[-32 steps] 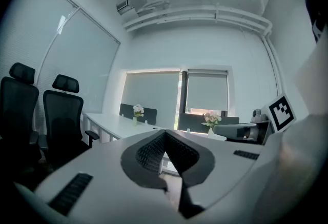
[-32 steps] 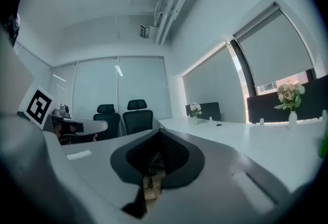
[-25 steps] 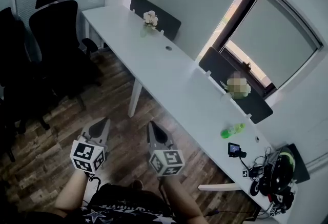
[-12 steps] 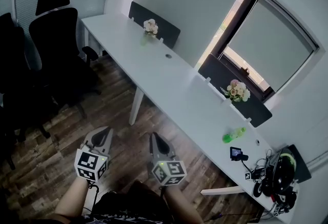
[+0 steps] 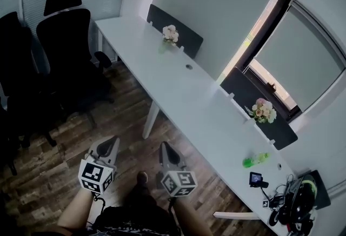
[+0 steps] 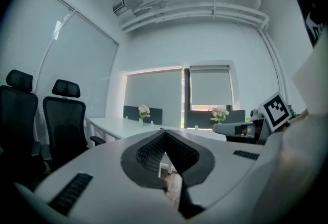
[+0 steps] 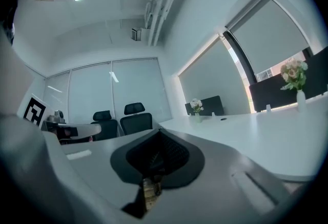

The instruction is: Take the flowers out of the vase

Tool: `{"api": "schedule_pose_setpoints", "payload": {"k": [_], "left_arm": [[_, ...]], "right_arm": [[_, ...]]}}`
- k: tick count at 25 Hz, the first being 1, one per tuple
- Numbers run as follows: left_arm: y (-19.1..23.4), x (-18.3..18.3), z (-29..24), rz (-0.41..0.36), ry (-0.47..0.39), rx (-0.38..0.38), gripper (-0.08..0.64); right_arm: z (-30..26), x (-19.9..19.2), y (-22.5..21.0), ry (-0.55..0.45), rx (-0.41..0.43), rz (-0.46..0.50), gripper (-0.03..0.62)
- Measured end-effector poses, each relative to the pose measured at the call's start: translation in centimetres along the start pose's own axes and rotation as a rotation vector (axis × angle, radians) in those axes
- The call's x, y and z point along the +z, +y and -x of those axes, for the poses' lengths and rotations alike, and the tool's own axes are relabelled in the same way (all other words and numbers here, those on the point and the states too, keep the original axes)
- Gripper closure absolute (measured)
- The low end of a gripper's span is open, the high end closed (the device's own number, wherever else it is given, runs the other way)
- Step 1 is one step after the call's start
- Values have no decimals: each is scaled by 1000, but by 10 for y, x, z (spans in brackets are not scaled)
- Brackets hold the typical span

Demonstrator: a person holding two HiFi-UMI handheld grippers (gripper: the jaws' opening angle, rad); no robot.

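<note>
Well short of the long white desk [image 5: 200, 105], the left gripper [image 5: 110, 144] and right gripper [image 5: 165, 148] hang pressed together, empty; both have shifted slightly, no closer; the flowers [image 5: 263, 110] remain in their vase [image 7: 301, 98] on it, untouched.

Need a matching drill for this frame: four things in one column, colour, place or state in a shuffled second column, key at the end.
Things:
1. bottle
2. office chairs
3. flowers by the window
4. left gripper

Descriptions:
A. black, on the wood floor
B. green, on the white desk
C. shut, held over the floor
D. pink and white, in front of a dark divider

Pairs: 1-B, 2-A, 3-D, 4-C
</note>
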State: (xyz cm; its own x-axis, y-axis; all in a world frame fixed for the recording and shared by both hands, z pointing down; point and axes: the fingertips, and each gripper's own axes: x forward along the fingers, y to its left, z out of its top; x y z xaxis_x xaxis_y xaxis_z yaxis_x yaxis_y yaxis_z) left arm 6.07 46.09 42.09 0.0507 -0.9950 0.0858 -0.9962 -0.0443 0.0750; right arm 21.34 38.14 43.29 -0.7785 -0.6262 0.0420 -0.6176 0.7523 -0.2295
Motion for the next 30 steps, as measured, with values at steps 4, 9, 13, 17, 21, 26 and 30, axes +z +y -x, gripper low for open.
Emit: {"api": "schedule_pose_setpoints", "payload": {"k": [4,9,13,17,21,26,30], "left_arm": [[22,2,-39,5,3,35,552],[42,6,-96,18,11,30,554],[58,11,-142,27,21,43,552],[68,12,-185,28,37,58,553],[80,12,-223,19,46,92,553],[94,10,-271,24,64,118,552],[96,13,-303,16,66,119,553]], "right_arm": [[-44,3,-23,14,27,-12,590],[-102,6,-56,41,43,-22,590],[-144,13,-78,58,65,-15,590],[-178,19,-105,79,80,-1,591],[-211,21,-132,101,90,-11,589],[-252,26,-159,100,102,-50,591],[-277,32,-171,105,136,-38,591]]}}
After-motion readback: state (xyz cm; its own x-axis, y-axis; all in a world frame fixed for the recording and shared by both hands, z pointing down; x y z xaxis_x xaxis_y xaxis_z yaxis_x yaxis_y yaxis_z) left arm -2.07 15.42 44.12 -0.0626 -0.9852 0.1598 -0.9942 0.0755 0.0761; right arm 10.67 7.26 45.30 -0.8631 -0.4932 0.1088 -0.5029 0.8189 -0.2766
